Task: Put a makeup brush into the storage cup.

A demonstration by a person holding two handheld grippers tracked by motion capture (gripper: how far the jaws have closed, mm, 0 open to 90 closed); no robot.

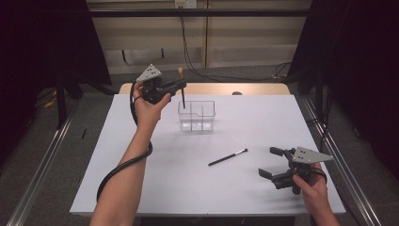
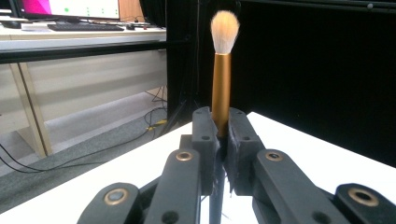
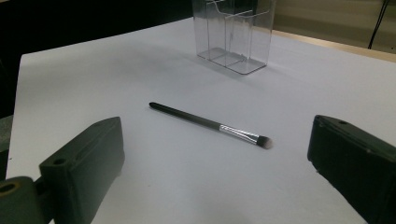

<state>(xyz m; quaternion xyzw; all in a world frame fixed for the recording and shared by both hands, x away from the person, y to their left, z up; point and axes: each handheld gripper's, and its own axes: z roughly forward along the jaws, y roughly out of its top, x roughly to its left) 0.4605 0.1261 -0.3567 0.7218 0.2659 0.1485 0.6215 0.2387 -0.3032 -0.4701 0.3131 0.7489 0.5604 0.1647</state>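
White counter point(image 1: 141, 155); black cables on floor point(image 1: 197, 70) behind; monitor point(image 2: 70, 7) and keyboard point(image 2: 84, 27) on desk beyond.

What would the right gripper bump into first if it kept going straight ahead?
Probably the thin black brush lying on the white table. It sits right ahead between the open fingers of the right gripper. The clear box stands farther back.

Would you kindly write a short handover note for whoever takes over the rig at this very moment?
Left gripper: shut on the gold-handled brush, held upright, bristles up, its lower end over the clear organiser.
Right gripper: open, holding nothing, near the table's right front corner.
Black brush: lying flat on the table, between the organiser and the right gripper.
Done: gold-handled brush picked up.
Left: probably lower it into a compartment, then fetch the black brush.
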